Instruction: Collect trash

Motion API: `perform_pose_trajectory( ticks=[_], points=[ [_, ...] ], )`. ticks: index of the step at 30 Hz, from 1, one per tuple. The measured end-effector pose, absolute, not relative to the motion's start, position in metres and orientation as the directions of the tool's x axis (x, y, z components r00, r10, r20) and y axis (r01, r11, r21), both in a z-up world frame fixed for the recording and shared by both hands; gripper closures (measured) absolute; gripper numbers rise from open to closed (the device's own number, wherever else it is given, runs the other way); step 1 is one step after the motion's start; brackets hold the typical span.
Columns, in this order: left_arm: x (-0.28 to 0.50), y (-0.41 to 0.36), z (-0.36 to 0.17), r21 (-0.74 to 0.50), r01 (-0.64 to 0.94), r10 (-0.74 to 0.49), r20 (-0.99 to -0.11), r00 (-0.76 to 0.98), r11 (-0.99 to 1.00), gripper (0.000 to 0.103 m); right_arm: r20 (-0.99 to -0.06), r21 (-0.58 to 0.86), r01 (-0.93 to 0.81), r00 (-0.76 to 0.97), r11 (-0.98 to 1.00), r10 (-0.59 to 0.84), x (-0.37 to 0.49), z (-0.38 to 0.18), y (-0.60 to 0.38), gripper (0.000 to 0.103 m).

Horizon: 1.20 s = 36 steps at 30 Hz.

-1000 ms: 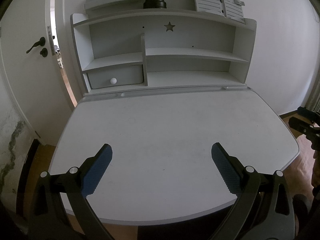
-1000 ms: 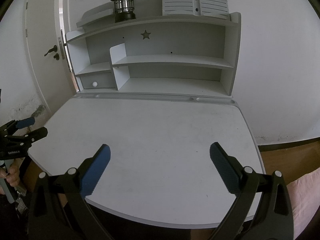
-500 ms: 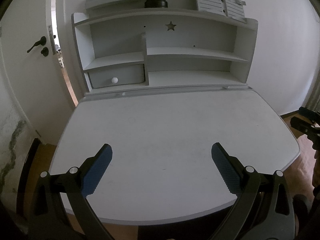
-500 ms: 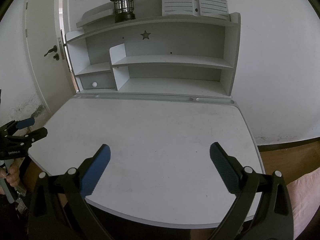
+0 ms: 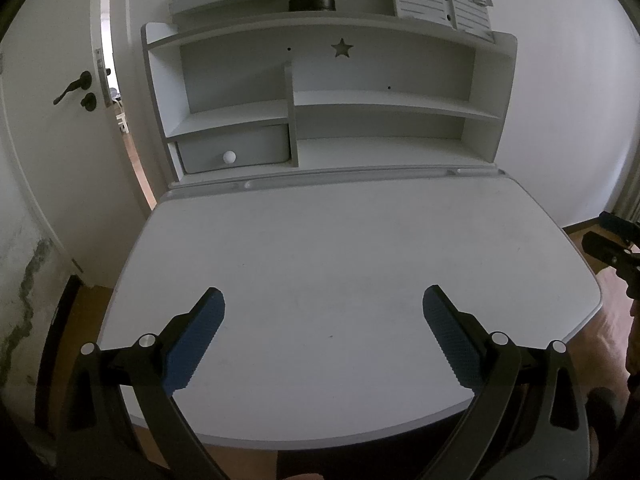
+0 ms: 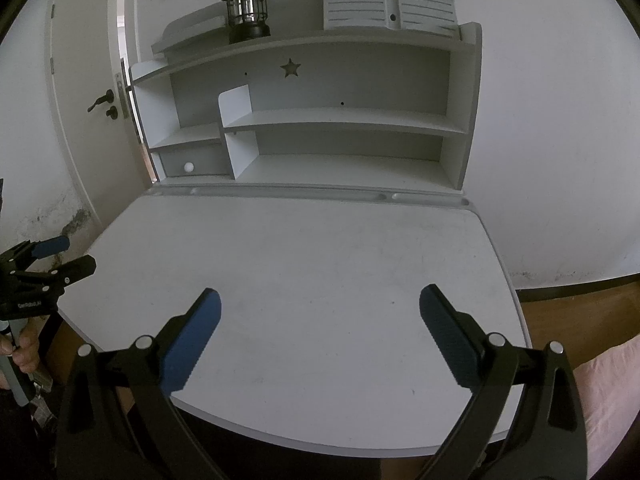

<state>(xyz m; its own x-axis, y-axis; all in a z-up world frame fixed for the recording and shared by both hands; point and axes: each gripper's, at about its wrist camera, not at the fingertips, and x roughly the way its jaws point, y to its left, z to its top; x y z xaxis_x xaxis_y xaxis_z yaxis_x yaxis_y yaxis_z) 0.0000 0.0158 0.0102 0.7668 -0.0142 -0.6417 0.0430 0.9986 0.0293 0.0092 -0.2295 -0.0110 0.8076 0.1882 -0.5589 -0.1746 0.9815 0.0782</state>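
Left wrist view: the left gripper (image 5: 323,312) is held spread wide above the near part of the desk top (image 5: 360,240), with nothing between its blue pads (image 5: 192,340) and nothing touched. The right gripper (image 6: 320,312) is seen in the right wrist view spread just as wide over the near right part of the same desk, also holding nothing. No trash can be made out in either view: the desk top is shown bare but for faint scuffs, and no bin or bag is seen. No direction, long axis or nearer hand can therefore be given for a piece of trash. Farther off, the shelf unit (image 5: 380,104) at the far edge is seen with bare shelves and a small drawer (image 5: 234,154) at its left, shut. On top of it a lantern (image 6: 246,10) and a slatted grey stand (image 6: 390,4) are set. A desk cleared already, or trash lying out of view, would both fit this scene, and neither can be settled
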Motion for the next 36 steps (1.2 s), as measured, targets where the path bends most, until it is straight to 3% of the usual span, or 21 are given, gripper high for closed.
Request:
perform_pose_trajectory(
  ticks=[36],
  points=[
    [-0.001, 0.0193, 0.013, 0.033, 0.025, 0.002, -0.644, 0.765, 0.999, 0.007, -0.563, 0.078, -0.182, 0.803, 0.98, 0.194, 0.009, -0.0136, -0.233, 0.007]
  ],
)
